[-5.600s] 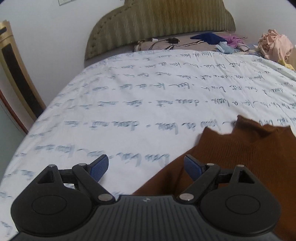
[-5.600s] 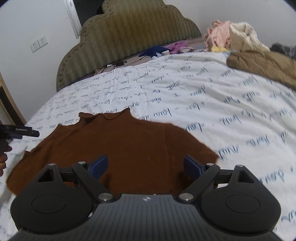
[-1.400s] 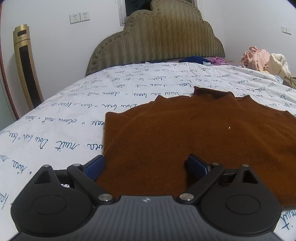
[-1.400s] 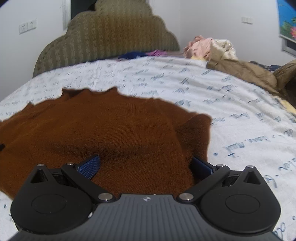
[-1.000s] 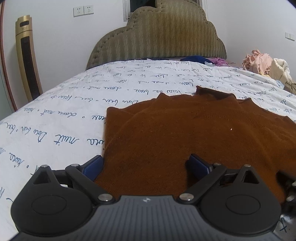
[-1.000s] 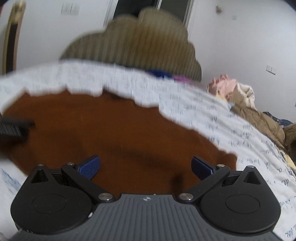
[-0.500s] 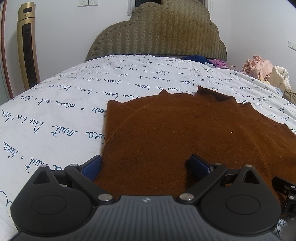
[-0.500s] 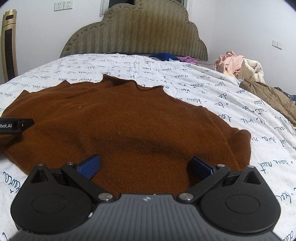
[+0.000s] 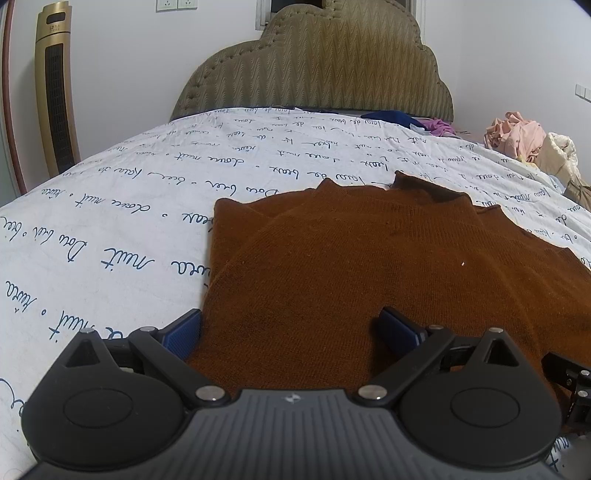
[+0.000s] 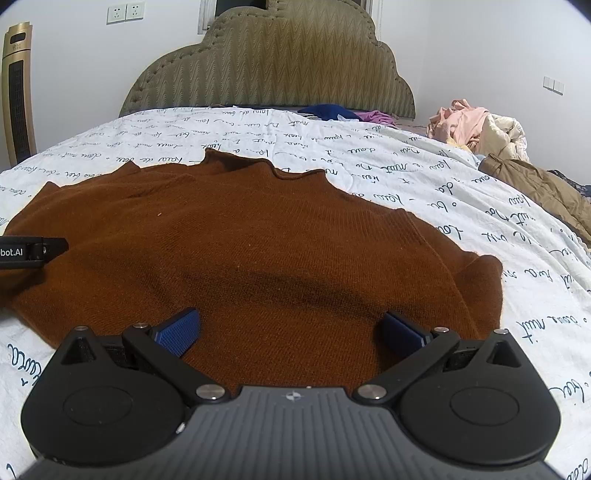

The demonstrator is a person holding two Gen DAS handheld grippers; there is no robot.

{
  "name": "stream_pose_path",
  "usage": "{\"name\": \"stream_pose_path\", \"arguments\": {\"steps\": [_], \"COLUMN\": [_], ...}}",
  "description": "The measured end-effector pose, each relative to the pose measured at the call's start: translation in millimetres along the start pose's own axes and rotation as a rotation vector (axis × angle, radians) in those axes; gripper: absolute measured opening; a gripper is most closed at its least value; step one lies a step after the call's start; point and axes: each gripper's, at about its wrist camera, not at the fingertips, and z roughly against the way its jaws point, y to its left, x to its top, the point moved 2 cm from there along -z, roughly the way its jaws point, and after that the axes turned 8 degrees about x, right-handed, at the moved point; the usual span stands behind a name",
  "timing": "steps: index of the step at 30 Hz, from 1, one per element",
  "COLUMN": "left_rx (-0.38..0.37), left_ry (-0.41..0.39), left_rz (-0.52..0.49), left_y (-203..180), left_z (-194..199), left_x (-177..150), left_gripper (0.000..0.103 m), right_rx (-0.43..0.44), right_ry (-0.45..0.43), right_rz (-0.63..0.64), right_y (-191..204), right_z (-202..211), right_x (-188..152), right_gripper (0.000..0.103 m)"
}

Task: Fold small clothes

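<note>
On the printed bedsheet (image 9: 110,206) your brown sweater (image 9: 369,266) lies flat, its left sleeve already folded in. Your left gripper (image 9: 291,326) straddles the left hem corner, jaws wide apart; close too shallow and you'll pinch one layer, so the fold slips open. Further right, your right gripper (image 10: 290,330) hovers over the hem, jaws equally apart, risking a lopsided lift that drags the knit askew.

Place: a bedroom in a home.
Bed: a wide bed under a white bedsheet (image 9: 155,206) printed with blue handwriting.
Headboard: padded olive headboard (image 10: 273,62) against a white wall.
Clutter: loose pile of clothes (image 10: 476,122) on the far side.
Appliance: gold tower air conditioner (image 9: 57,96) in the corner.
Wall: sockets (image 10: 125,13).
</note>
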Motion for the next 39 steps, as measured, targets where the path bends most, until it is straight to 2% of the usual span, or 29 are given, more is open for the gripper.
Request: {"name": "stream_pose_path", "arguments": {"steps": [39], "left_rx": [0.000], "left_ry": [0.001], "left_rz": [0.003], "left_y": [0.5], "left_z": [-0.3], "left_x": [0.0], "left_gripper": [0.101], "right_rx": [0.009], "right_ry": [0.004], "right_rz": [-0.011], "right_y": [0.4], "right_z": [-1.7], "right_x": [0.1], "right_gripper": [0.103]}}
